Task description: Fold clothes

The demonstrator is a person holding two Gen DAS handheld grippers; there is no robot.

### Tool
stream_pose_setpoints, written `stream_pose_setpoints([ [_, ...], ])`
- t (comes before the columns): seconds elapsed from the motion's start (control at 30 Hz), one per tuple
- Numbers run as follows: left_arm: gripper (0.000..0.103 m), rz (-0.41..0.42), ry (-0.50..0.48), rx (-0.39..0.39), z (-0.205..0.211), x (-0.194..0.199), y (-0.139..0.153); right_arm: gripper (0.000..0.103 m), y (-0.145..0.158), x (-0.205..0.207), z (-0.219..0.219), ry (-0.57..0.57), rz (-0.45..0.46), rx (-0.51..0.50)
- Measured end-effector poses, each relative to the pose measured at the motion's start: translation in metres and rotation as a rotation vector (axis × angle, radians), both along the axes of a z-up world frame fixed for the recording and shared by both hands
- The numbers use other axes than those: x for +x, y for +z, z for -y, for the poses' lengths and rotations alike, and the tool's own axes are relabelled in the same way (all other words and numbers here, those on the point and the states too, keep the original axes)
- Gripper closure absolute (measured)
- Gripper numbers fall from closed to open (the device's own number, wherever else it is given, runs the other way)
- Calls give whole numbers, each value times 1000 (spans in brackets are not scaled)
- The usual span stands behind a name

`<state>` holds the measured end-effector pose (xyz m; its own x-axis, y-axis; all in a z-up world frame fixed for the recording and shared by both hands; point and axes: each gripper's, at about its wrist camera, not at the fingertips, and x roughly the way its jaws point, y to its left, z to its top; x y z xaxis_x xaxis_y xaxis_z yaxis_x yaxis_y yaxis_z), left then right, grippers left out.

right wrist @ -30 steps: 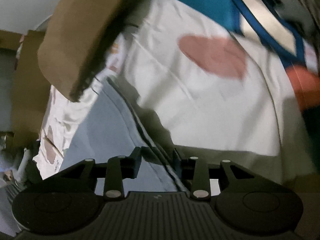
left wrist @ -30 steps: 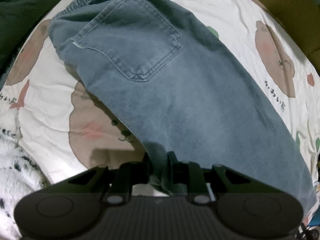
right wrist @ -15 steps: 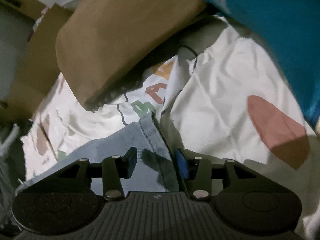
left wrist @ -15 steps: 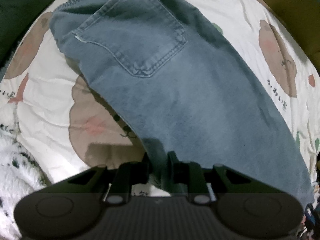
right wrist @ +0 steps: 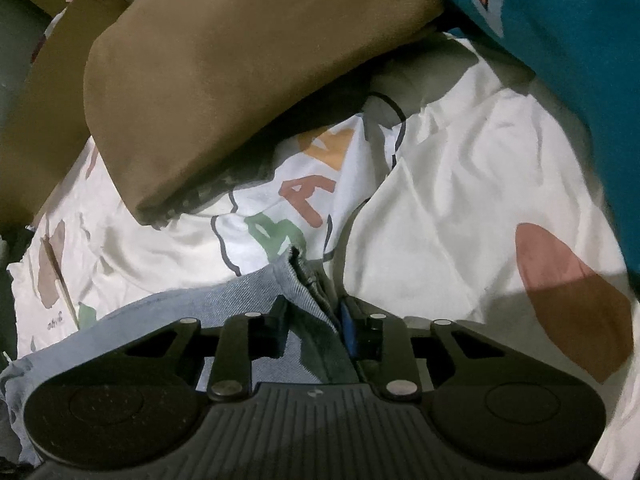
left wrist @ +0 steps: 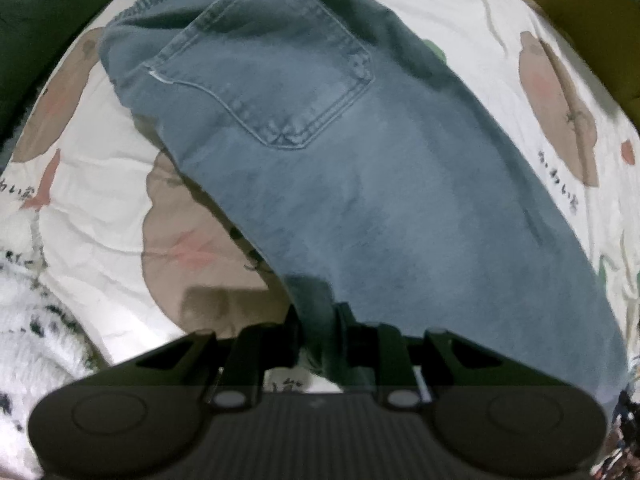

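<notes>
Blue jeans (left wrist: 360, 184) lie spread on a white printed bedsheet (left wrist: 96, 208), back pocket (left wrist: 272, 76) facing up, waistband at the far end. My left gripper (left wrist: 316, 320) is shut on a bunched fold of the jeans near the lower leg. In the right wrist view the hem end of the jeans (right wrist: 256, 292) lies at the bottom, and my right gripper (right wrist: 312, 312) is shut on its edge seam. The cloth between the two grips is hidden behind the gripper bodies.
A brown pillow (right wrist: 240, 64) rests on the sheet just beyond the right gripper. Teal fabric (right wrist: 560, 40) hangs at the upper right. A fluffy white spotted blanket (left wrist: 28, 340) lies at the left edge; dark green cloth (left wrist: 36, 8) borders the far left.
The right gripper has swung toward the brown pillow and closed on the jeans' hem edge. The left gripper keeps its hold; the jeans have shifted slightly.
</notes>
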<state>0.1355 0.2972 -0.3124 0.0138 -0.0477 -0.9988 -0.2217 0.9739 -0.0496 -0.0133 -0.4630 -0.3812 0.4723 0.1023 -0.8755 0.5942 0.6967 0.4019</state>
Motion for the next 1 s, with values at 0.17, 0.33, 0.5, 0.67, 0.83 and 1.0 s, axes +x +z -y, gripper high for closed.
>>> stream_pose_setpoints([
  [0.17, 84, -33, -26, 48, 7, 2, -8, 76, -5, -12, 5, -55, 50, 47],
  [0.33, 81, -100, -84, 83, 18, 13, -22, 77, -2, -14, 3, -41, 59, 37],
  [0.5, 77, -76, -134, 80, 27, 24, 5, 74, 15, -14, -1, -28, 87, -13],
  [0.67, 77, -16, -207, 73, 38, 44, 35, 74, 20, -13, -7, 14, 97, -59],
  [0.83, 76, 49, -266, 73, 56, 72, 60, 89, 21, -20, -17, 58, 116, -107],
  [1.0, 76, 107, -333, 76, 92, 100, 73, 97, 40, -33, -32, 104, 178, -136],
])
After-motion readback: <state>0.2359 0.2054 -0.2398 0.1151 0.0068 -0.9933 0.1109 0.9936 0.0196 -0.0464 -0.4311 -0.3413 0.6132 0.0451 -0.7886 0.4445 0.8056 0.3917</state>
